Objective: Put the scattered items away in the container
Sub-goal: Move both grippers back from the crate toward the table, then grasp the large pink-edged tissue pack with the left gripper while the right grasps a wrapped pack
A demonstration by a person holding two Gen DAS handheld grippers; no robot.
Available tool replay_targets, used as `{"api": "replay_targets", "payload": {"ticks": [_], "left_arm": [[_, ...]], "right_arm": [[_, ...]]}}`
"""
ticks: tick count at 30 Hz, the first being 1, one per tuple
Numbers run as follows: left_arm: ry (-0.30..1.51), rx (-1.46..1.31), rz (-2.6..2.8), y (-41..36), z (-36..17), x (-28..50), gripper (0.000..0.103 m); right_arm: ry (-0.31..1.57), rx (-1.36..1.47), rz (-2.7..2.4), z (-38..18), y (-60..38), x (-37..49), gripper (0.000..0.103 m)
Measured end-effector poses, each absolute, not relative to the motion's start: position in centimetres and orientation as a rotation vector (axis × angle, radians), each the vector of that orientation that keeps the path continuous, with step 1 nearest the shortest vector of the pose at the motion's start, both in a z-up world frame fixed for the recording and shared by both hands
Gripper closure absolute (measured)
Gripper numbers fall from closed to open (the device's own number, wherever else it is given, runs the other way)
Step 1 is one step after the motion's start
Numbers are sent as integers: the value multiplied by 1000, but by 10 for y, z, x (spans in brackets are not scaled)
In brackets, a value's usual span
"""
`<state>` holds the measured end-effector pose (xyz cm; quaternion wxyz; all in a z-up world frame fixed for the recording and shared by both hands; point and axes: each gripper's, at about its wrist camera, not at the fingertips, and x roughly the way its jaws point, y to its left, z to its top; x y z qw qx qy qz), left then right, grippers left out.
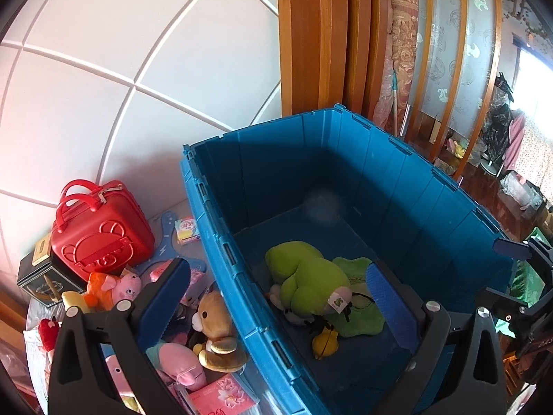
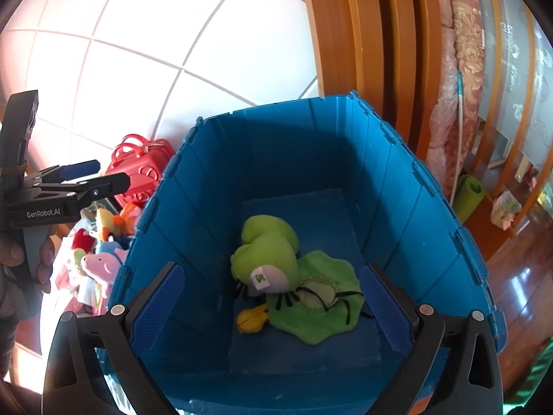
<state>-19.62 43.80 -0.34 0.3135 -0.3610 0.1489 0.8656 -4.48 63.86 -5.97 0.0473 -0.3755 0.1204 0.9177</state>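
A large blue plastic bin (image 1: 221,249) (image 2: 432,207) stands open. A green frog plush (image 1: 307,280) (image 2: 269,256) lies on its floor. My left gripper (image 1: 276,297) is open and empty, straddling the bin's left wall. My right gripper (image 2: 273,304) is open and empty above the bin, over the frog. Scattered left of the bin lie a brown bear plush (image 1: 217,332), a pink pig plush (image 1: 183,363) (image 2: 100,263), an orange and pink plush (image 1: 110,287) and a red mini suitcase (image 1: 100,235) (image 2: 141,169).
A dark box (image 1: 38,276) sits beside the suitcase. A pink packet (image 1: 221,397) lies at the bottom. A white tiled wall (image 1: 121,69) is behind. Wooden door frames (image 1: 311,34) and a rolled rug (image 2: 463,69) stand to the right, above a wood floor (image 2: 511,294).
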Motion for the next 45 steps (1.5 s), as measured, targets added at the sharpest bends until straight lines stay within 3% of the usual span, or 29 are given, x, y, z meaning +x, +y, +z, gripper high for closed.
{"api": "replay_targets", "payload": {"ticks": [9, 27, 45], "left_arm": [[348, -993, 2356, 359, -12, -186, 0], [263, -1213, 2544, 115, -61, -173, 0], [144, -1553, 2568, -88, -185, -157, 0]], "right_arm": [[293, -1174, 2902, -51, 578, -56, 0], [139, -1283, 3070, -51, 385, -77, 0], [23, -1665, 3015, -183, 218, -79, 0]]}}
